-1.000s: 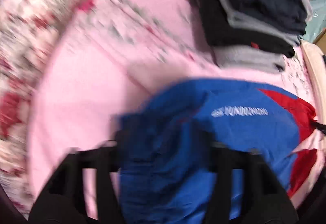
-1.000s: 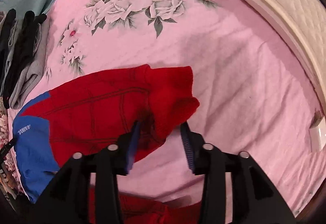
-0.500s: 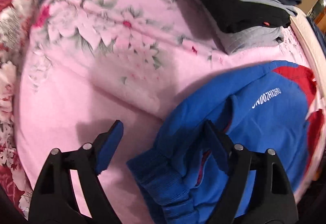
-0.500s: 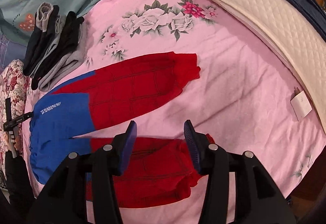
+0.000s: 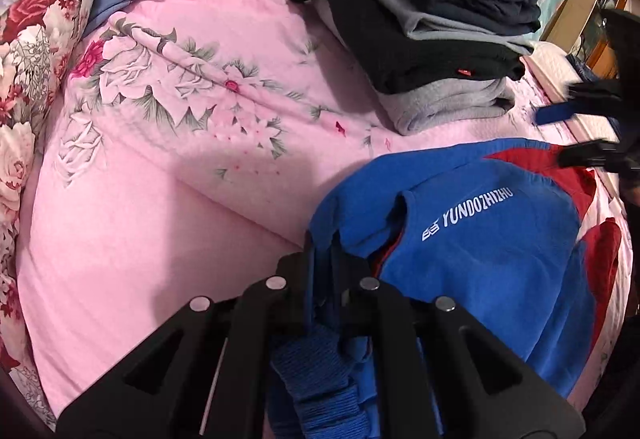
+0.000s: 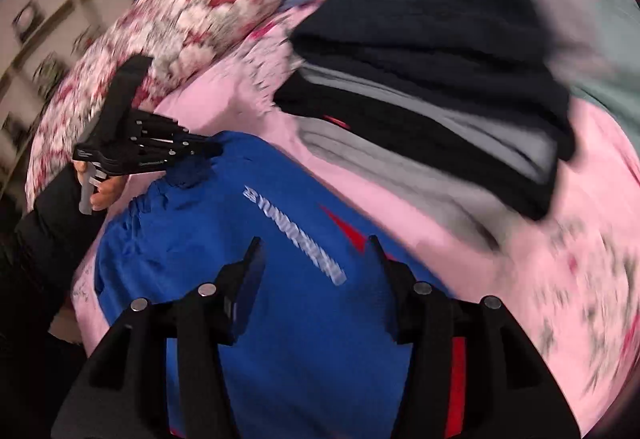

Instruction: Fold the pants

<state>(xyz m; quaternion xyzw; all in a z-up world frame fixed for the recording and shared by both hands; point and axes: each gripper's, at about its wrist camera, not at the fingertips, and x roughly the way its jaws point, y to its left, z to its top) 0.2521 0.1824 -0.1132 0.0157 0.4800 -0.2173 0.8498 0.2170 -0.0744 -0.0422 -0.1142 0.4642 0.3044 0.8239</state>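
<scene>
The blue and red pants (image 5: 480,239) lie on the pink floral bedsheet (image 5: 160,199), blue waist part toward me. My left gripper (image 5: 324,251) is shut on the blue ribbed waistband at its near left corner; it also shows in the right wrist view (image 6: 200,153), pinching the waistband edge. My right gripper (image 6: 316,255) is open and hovers over the blue waist part of the pants (image 6: 280,279), near the white lettering, holding nothing. Its fingers (image 5: 588,151) show at the right edge of the left wrist view.
A stack of folded dark and grey clothes (image 5: 432,23) sits on the sheet just behind the pants, also in the right wrist view (image 6: 440,87). A red floral pillow (image 5: 32,39) lies at the left. A cream quilted mat edge (image 5: 556,79) is at the right.
My left gripper has closed on the blue waistband, having been open beside it. My right gripper has swung from the red leg ends over to the blue waist part.
</scene>
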